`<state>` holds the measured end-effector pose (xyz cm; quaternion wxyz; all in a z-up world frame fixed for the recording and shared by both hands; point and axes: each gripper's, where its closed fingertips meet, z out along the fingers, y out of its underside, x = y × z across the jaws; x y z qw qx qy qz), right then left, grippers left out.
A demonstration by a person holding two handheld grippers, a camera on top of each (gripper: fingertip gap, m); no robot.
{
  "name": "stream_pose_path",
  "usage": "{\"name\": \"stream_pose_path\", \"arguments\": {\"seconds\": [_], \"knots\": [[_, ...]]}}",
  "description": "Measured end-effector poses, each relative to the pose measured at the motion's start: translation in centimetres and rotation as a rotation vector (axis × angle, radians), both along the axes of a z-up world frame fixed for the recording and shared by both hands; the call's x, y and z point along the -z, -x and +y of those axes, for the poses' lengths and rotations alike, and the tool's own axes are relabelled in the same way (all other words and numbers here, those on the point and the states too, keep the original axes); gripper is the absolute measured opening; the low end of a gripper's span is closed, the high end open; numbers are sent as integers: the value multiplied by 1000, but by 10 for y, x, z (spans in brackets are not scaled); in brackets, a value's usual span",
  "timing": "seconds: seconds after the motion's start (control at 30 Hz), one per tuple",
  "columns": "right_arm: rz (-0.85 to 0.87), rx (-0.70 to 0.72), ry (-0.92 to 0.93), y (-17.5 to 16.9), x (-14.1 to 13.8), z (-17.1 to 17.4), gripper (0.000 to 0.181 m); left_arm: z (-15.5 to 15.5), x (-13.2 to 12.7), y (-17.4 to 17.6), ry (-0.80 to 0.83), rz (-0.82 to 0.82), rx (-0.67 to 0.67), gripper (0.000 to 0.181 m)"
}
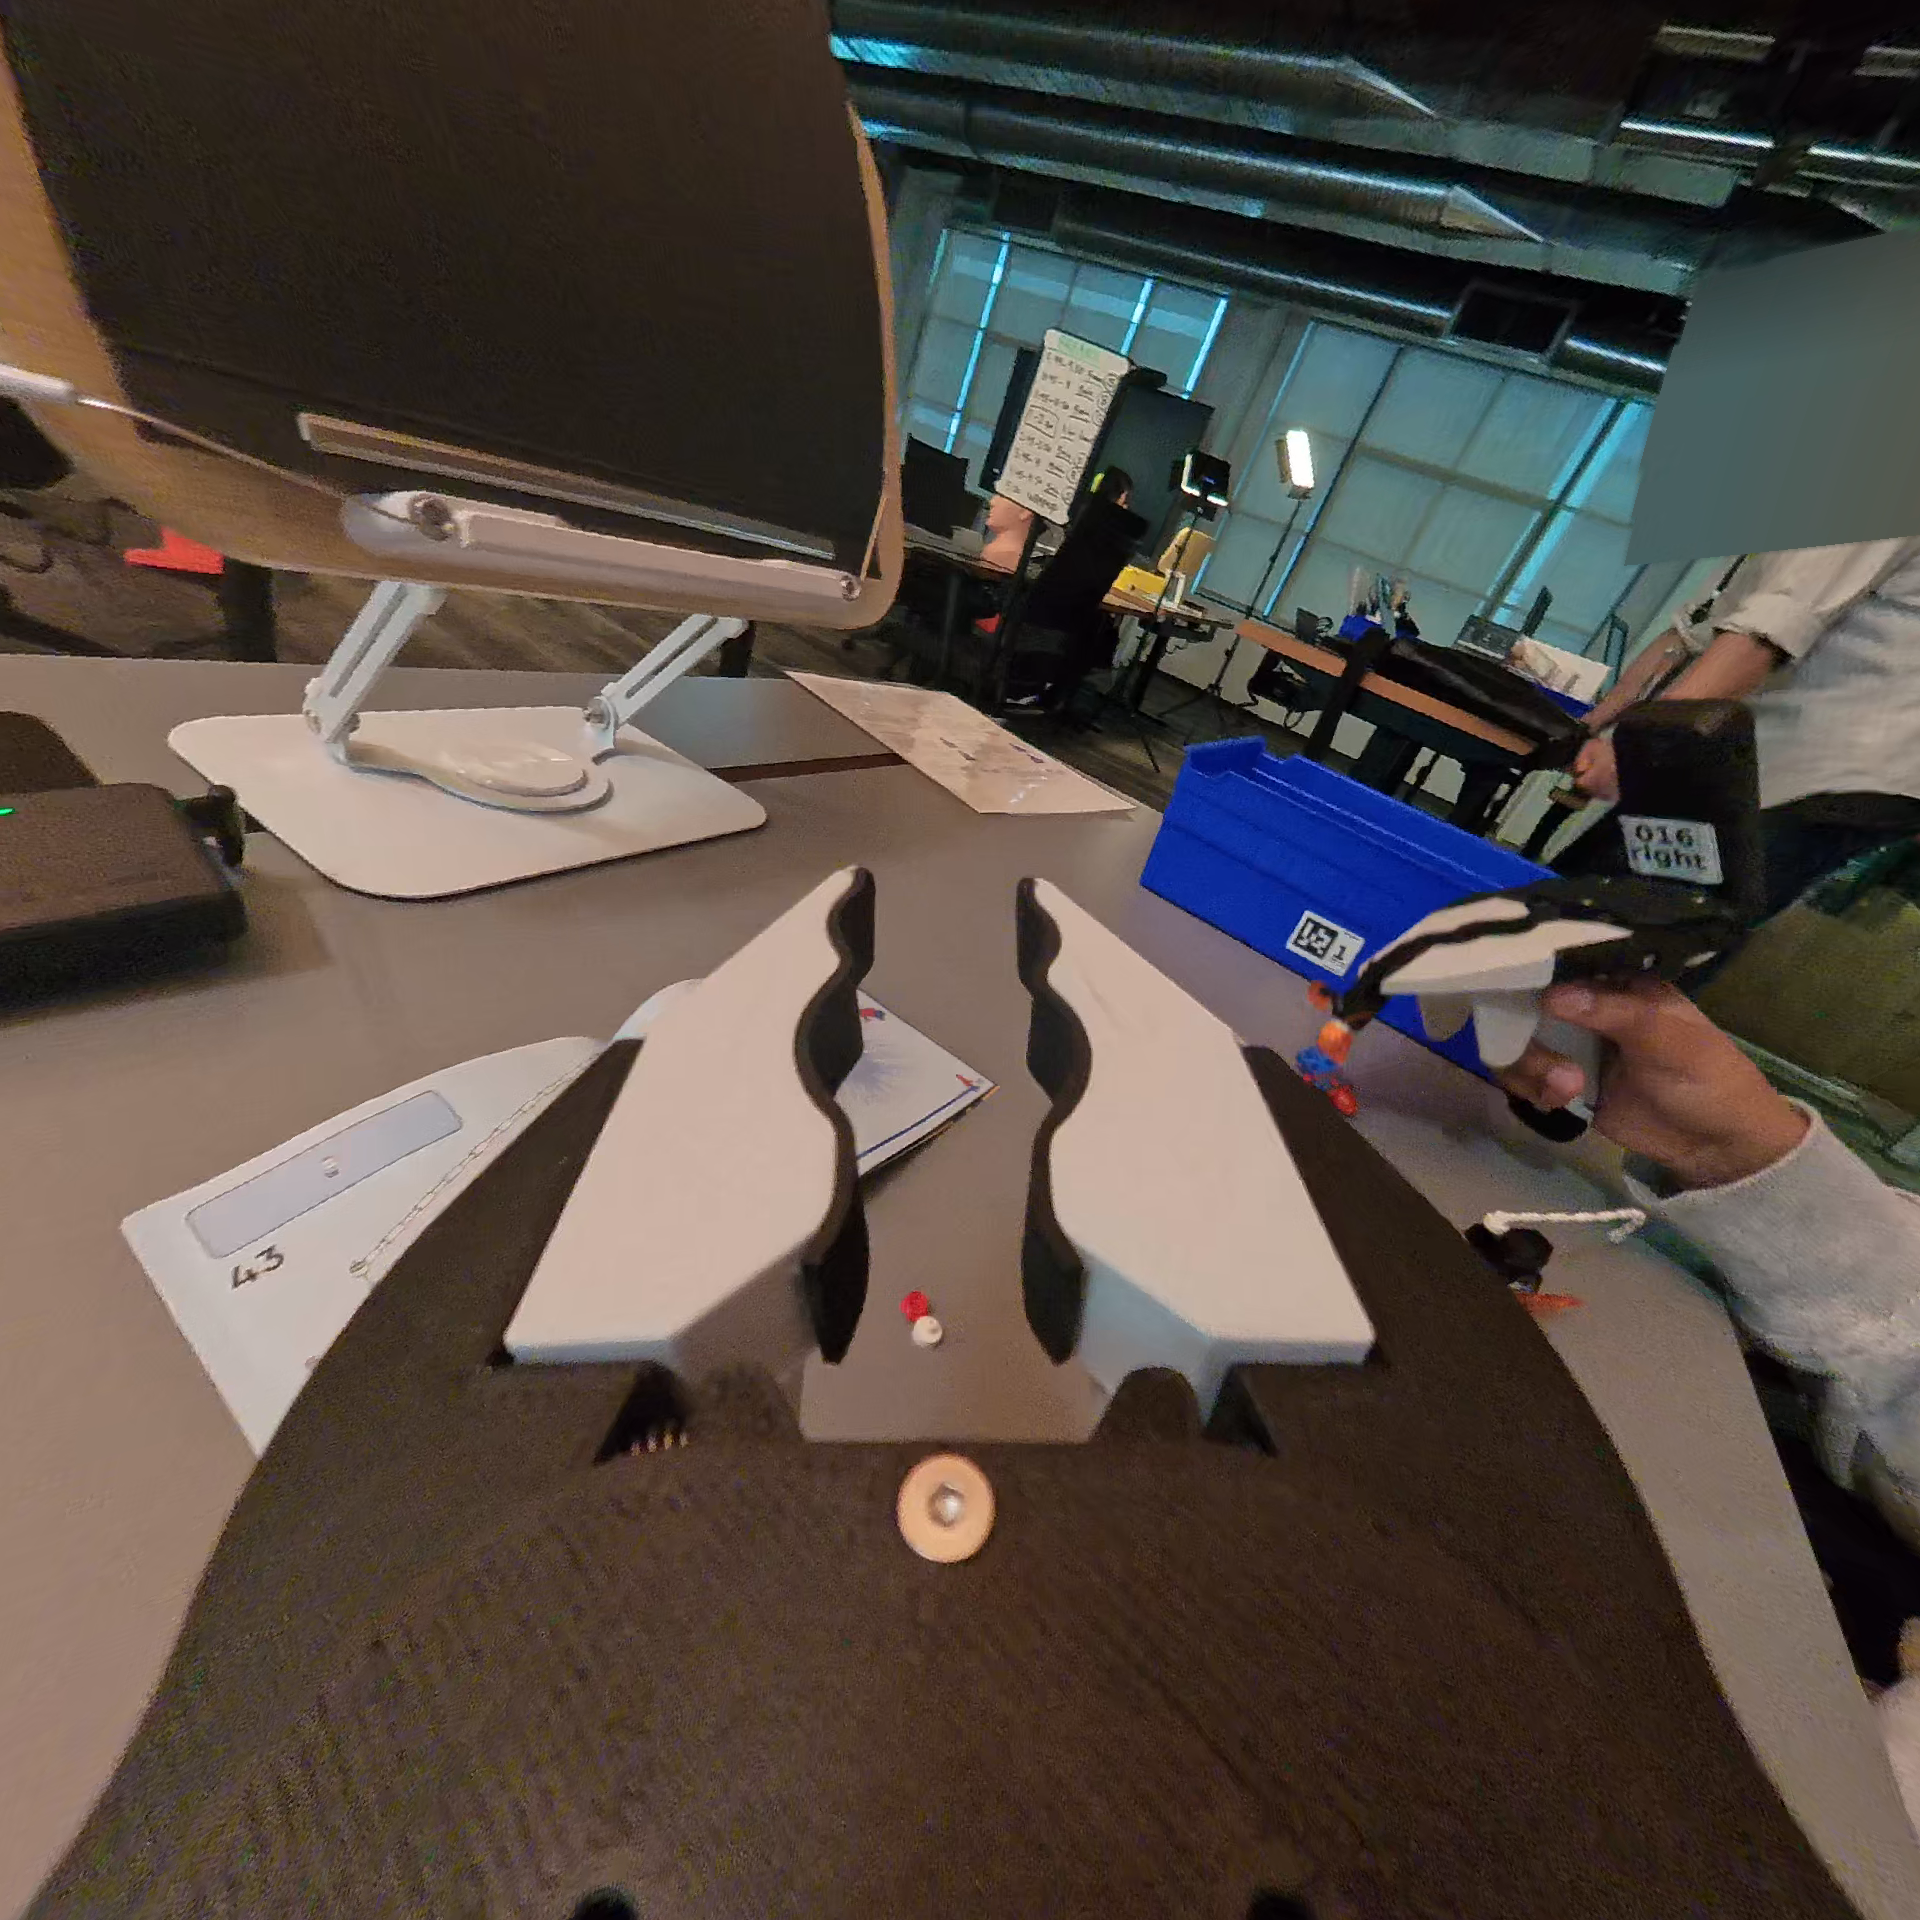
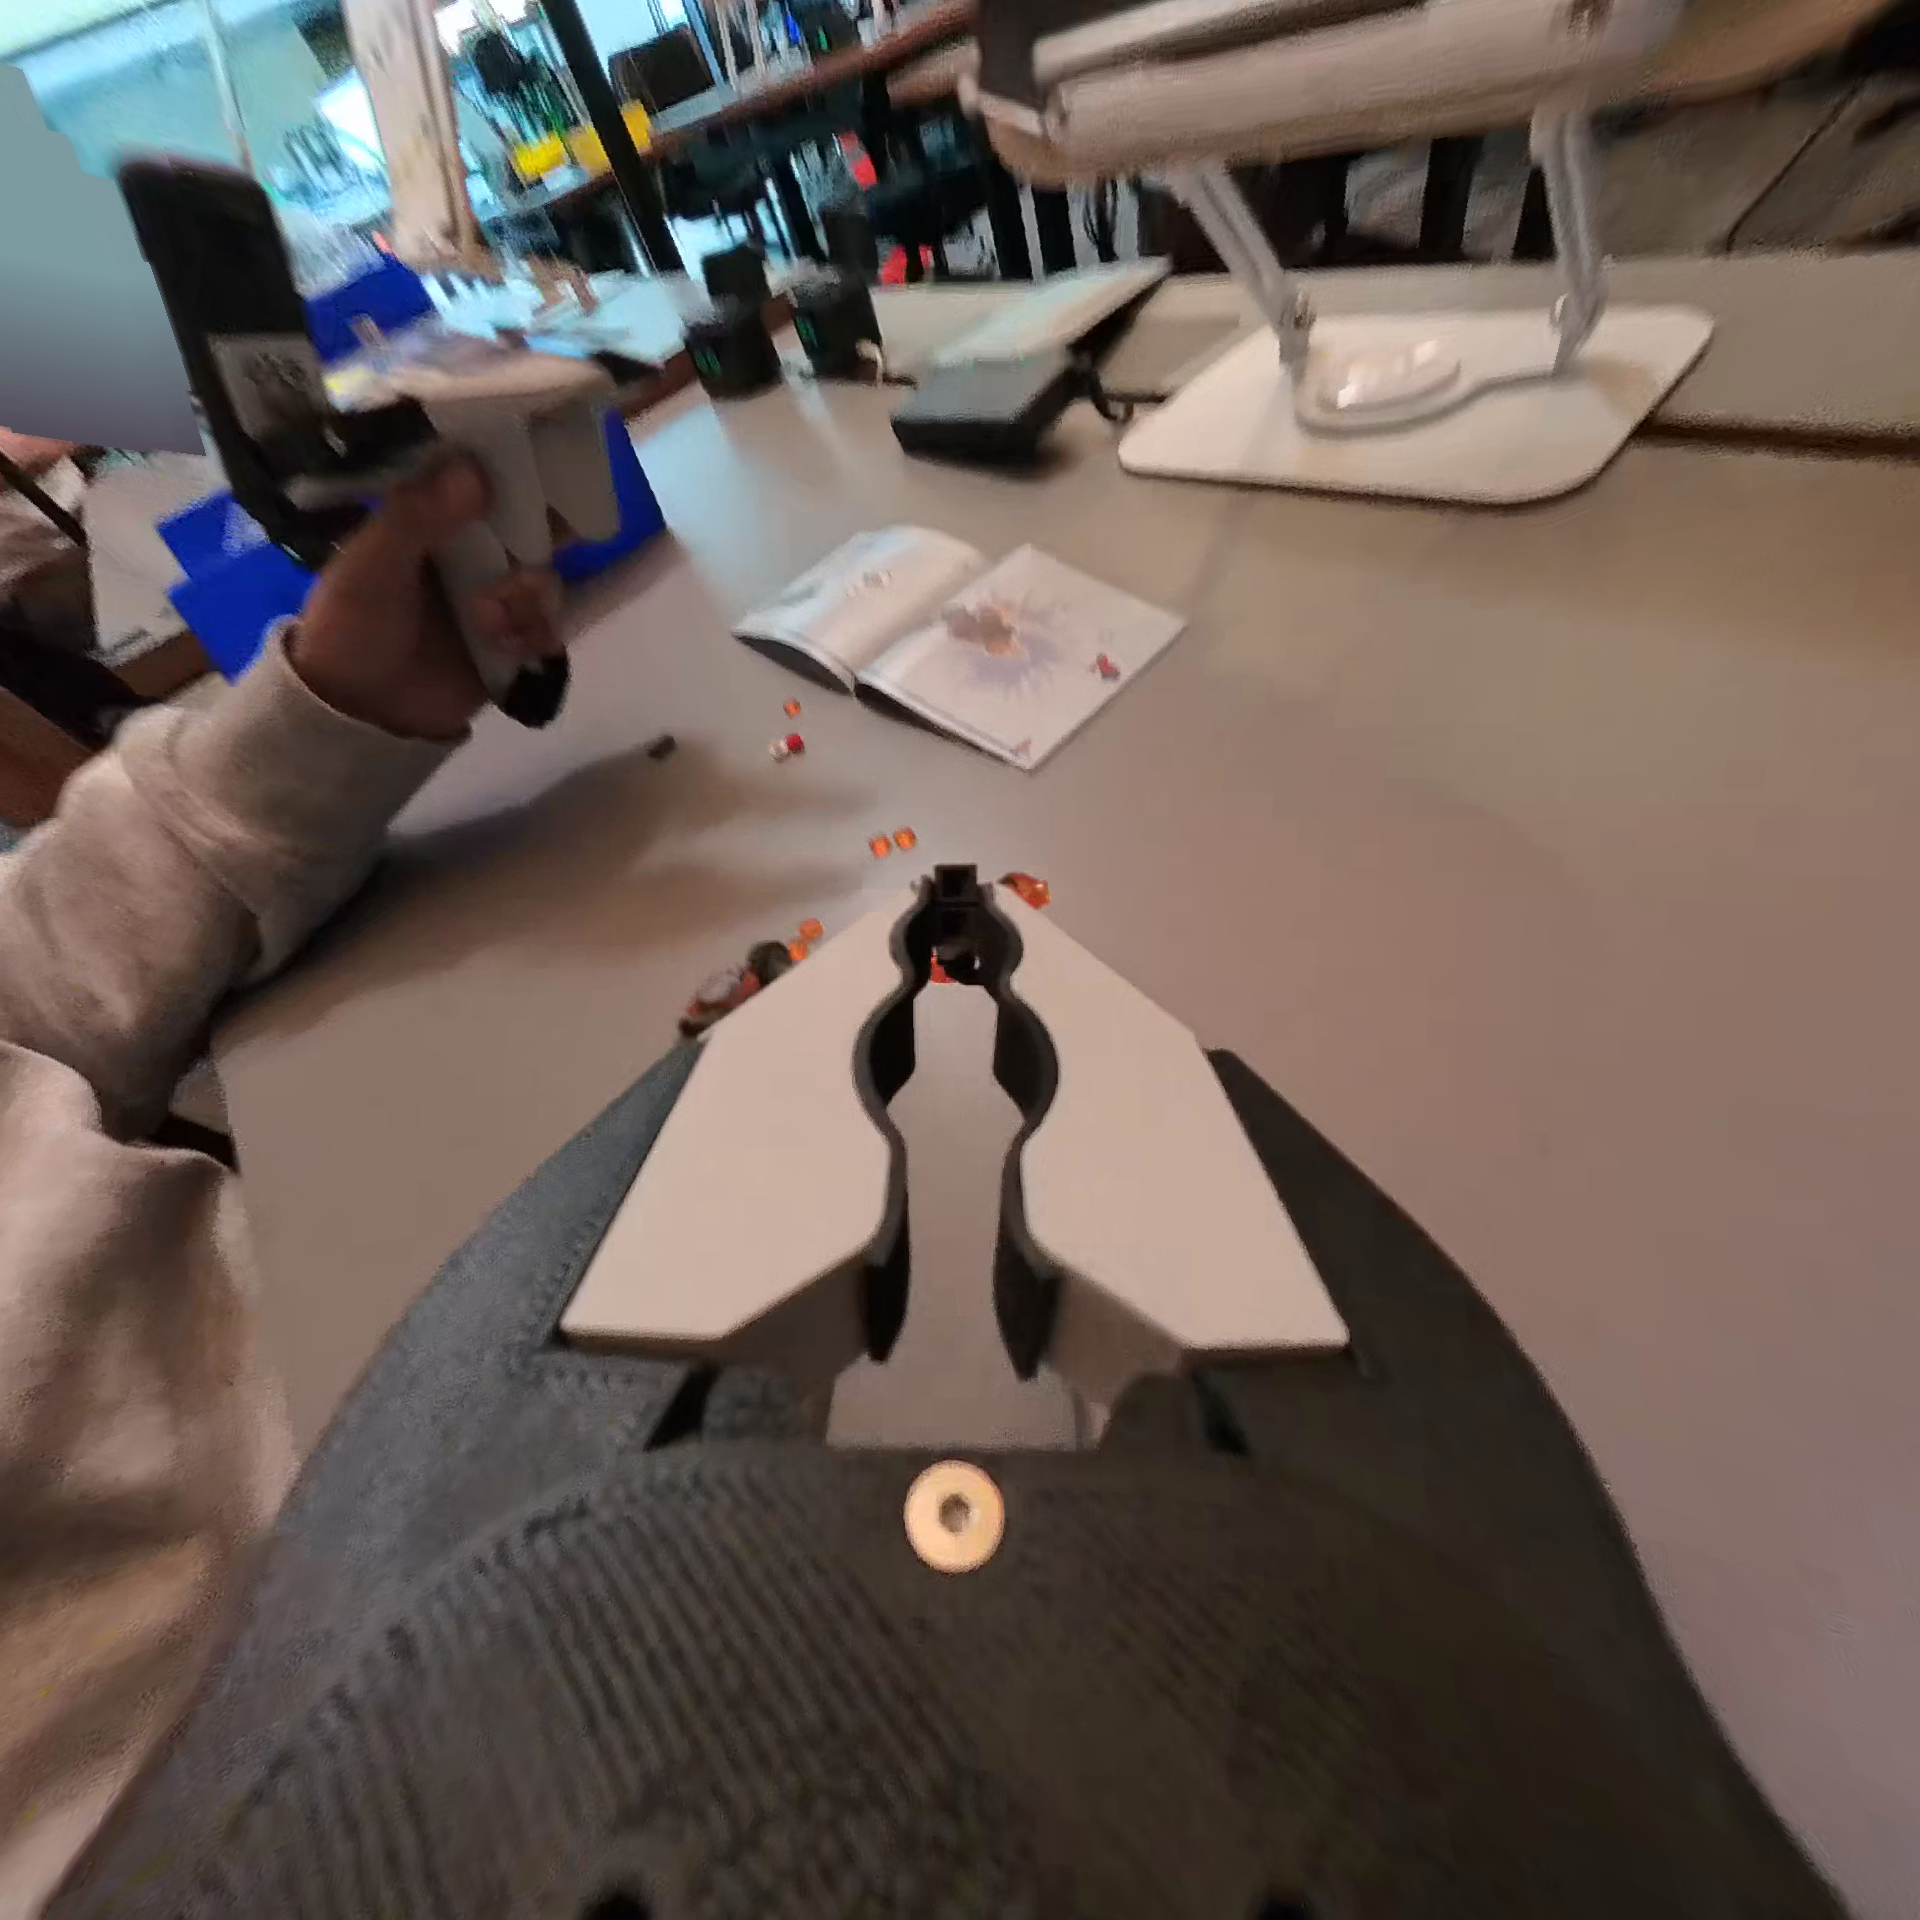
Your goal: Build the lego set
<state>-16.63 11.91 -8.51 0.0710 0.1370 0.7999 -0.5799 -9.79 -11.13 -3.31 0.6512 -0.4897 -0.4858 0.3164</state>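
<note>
The right gripper (image 2: pixel 954 904) pinches a small black Lego piece (image 2: pixel 954 885); the left gripper (image 1: pixel 943 904) gapes wide, empty.

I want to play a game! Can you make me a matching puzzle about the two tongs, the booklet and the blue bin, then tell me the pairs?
1. left white-and-black tongs
2. right white-and-black tongs
3. white paper booklet
4. blue plastic bin

A. lies open on the grey table
B. shut on a small black lego piece
C. carries a black-and-white marker tag
D. open, holding nothing

Pairs: 1-D, 2-B, 3-A, 4-C.
</note>
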Motion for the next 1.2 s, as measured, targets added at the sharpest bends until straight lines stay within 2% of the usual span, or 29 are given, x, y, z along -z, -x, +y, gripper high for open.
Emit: {"name": "stream_pose_path", "arguments": {"seconds": [0.2,0.33,0.37,0.43,0.53,0.63,0.77,0.83,0.93,1.03,1.13,1.2], "knots": [[55,-42,217,-36,-71,1,5,30,-6,-3,98,49,112,27],[122,-62,298,-63,-103,0,5,40,-23,-13,167,165,131,29],[121,-69,324,-70,-109,-2,5,45,-27,-17,163,195,165,31],[70,-108,391,-84,-119,-6,5,70,-32,-30,161,234,326,36],[-103,-205,468,-106,-121,-18,4,114,-16,-43,251,186,537,49],[-262,-238,521,-112,-115,-32,5,144,-7,-46,372,194,566,64],[-441,-231,591,-114,-106,-49,5,162,-23,-57,299,273,603,53],[-461,-201,608,-111,-102,-55,4,162,-29,-62,265,304,616,47],[-394,-131,616,-104,-98,-58,5,164,-30,-69,243,315,669,34],[-210,-53,596,-103,-98,-56,5,170,-25,-66,187,268,698,33],[29,35,569,-104,-99,-53,5,179,-7,-52,28,69,761,38],[122,47,561,-110,-99,-54,5,182,-11,-51,-123,17,832,41]]}}
